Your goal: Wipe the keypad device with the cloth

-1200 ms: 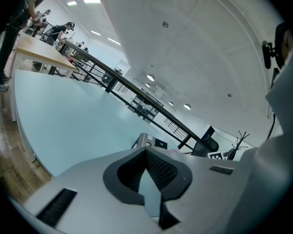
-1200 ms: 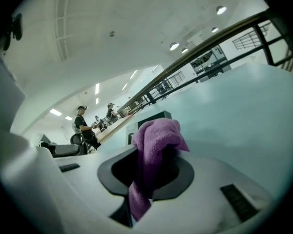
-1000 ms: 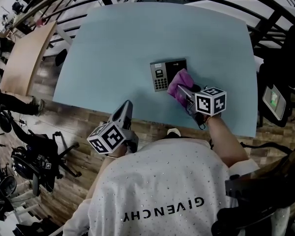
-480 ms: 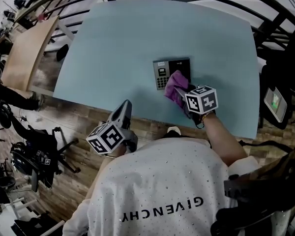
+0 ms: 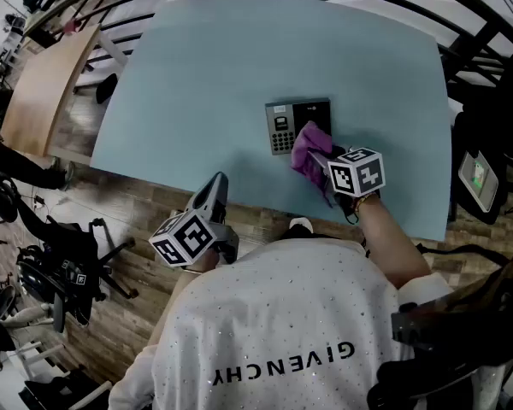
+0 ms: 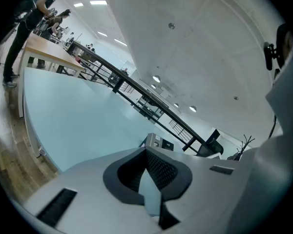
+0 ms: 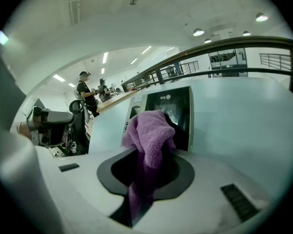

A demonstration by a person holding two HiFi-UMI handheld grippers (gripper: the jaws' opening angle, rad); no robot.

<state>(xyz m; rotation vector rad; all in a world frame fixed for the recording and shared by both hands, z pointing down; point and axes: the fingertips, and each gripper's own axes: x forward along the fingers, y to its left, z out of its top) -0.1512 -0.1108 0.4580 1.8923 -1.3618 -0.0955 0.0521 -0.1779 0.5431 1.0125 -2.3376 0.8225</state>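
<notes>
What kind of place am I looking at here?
Probably a large open lab or workshop hall: long black railings, office chairs on wood flooring, and people standing by a wooden bench.

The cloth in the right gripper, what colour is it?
Purple. The cloth shows best in the right gripper view.

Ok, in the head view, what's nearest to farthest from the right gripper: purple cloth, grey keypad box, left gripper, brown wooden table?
1. Purple fuzzy cloth, pinched by the right gripper.
2. Grey rectangular keypad device, just beyond, partly under the cloth.
3. Left gripper, lower left.
4. Brown wooden table, far upper left.
</notes>
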